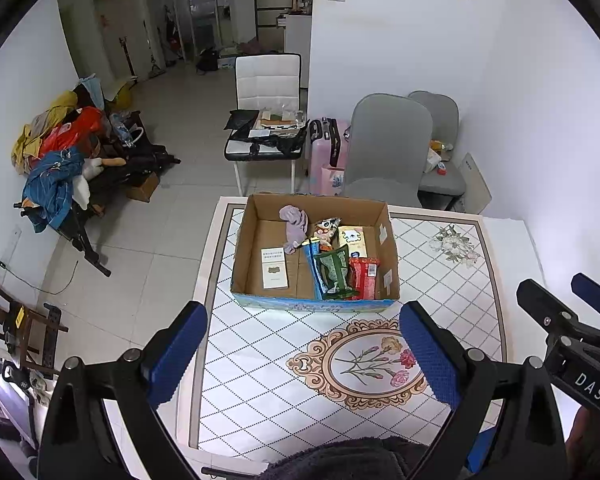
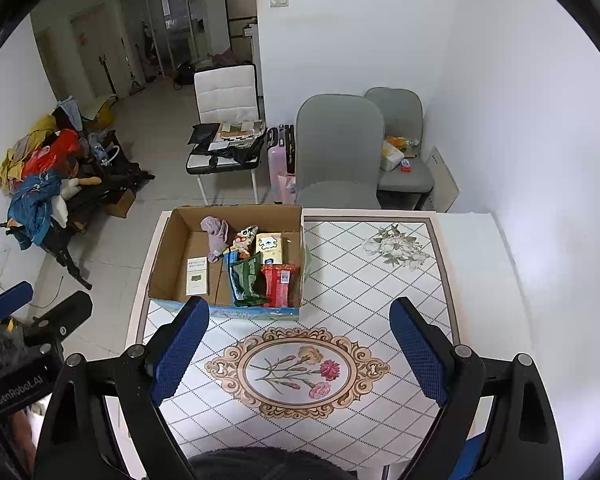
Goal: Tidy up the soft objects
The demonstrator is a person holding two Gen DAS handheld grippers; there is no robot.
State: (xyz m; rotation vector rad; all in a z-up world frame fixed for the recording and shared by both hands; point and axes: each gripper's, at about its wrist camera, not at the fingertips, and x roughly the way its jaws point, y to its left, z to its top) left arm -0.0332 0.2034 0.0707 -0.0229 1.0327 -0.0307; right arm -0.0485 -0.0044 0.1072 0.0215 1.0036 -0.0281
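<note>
An open cardboard box (image 1: 388,248) stands on the far left part of the table (image 1: 480,280). Inside lie a lilac cloth (image 1: 294,224), a green packet (image 1: 334,270), a red packet (image 1: 365,276), a cream tissue pack (image 1: 352,240), a colourful snack bag (image 1: 325,232) and a white leaflet (image 1: 275,267). The box also shows in the right wrist view (image 2: 168,252), with the lilac cloth (image 2: 216,234). My left gripper (image 1: 304,350) is open and empty above the table, short of the box. My right gripper (image 2: 300,350) is open and empty beside it.
Two grey chairs (image 1: 384,148) stand behind the table, with a pink suitcase (image 1: 326,152) and a white chair (image 1: 266,120) holding papers. A rack piled with clothes (image 1: 60,160) stands at the left wall. The tablecloth has a flower medallion (image 1: 364,364).
</note>
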